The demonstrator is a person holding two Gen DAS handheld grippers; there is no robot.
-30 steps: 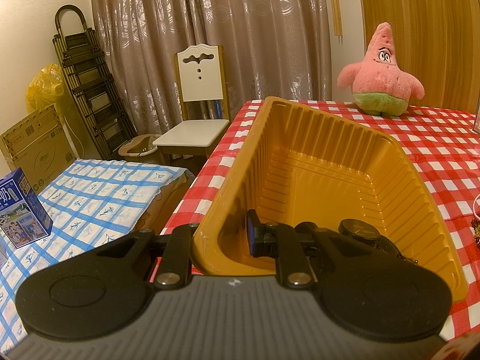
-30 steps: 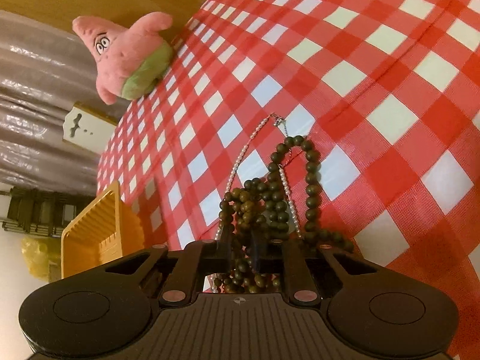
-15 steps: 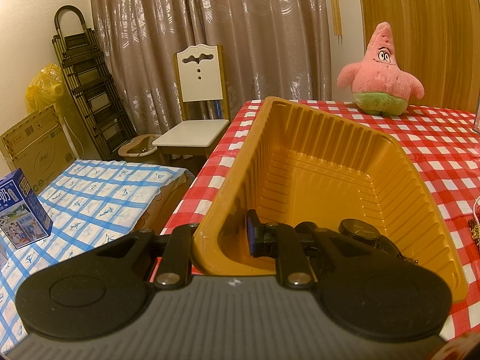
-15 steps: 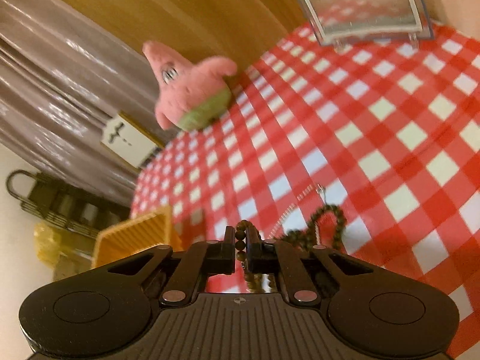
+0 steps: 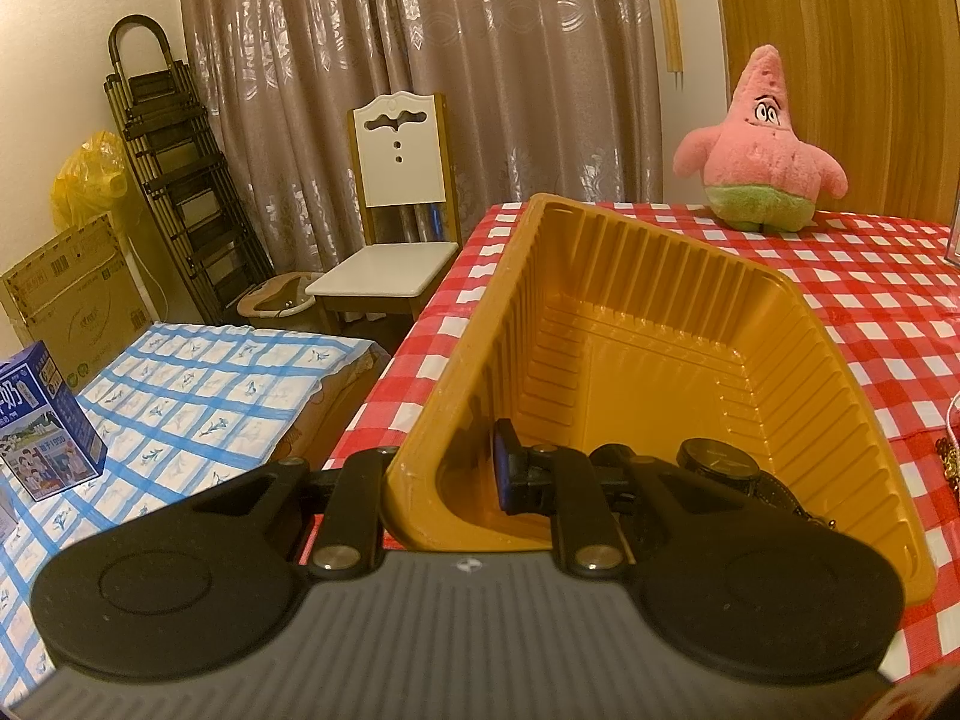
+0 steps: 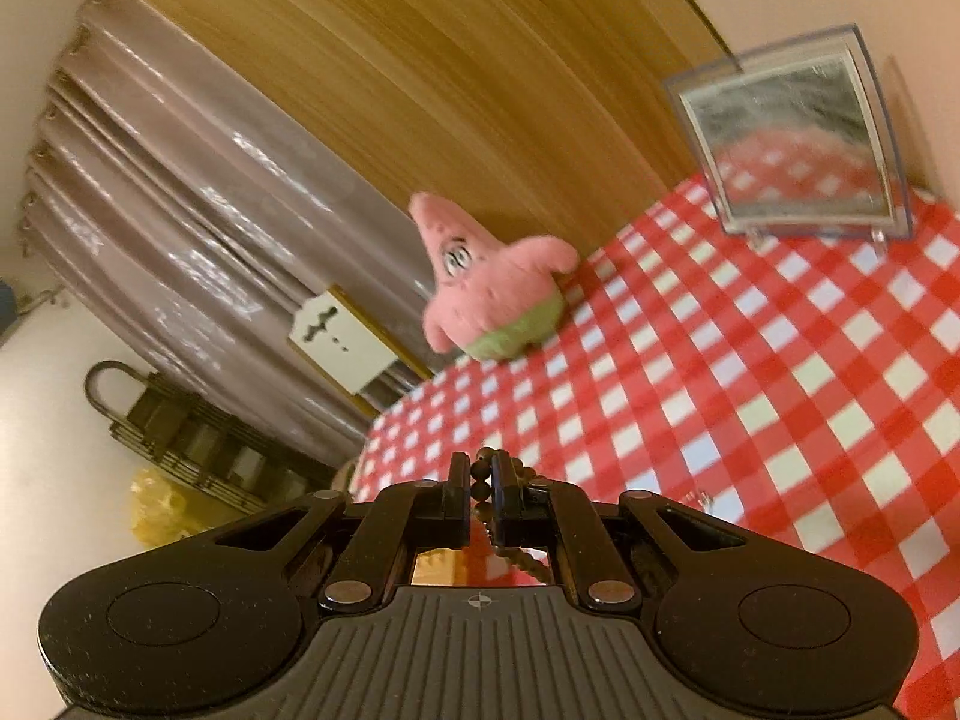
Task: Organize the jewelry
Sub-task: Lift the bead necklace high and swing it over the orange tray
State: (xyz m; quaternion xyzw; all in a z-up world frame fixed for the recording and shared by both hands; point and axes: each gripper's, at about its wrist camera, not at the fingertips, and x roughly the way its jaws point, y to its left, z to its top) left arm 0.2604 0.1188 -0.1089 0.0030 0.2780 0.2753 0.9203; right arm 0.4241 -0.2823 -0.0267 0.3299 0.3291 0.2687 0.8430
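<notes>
In the left wrist view, my left gripper is shut on the near left wall of a yellow plastic tray, one finger inside and one outside. A black watch lies in the tray's near right corner. In the right wrist view, my right gripper is shut on a dark wooden bead necklace and holds it above the red checked tablecloth. The strand hangs down behind the fingers. Some beads show at the right edge of the left wrist view.
A pink starfish plush stands at the table's far edge; it also shows in the right wrist view. A clear framed mirror stands at the far right. A white chair and a blue checked surface lie left of the table.
My right gripper has lifted and tilted up with the bead necklace, off the tablecloth; the pearl strand is out of its view. My left gripper and the tray have not moved.
</notes>
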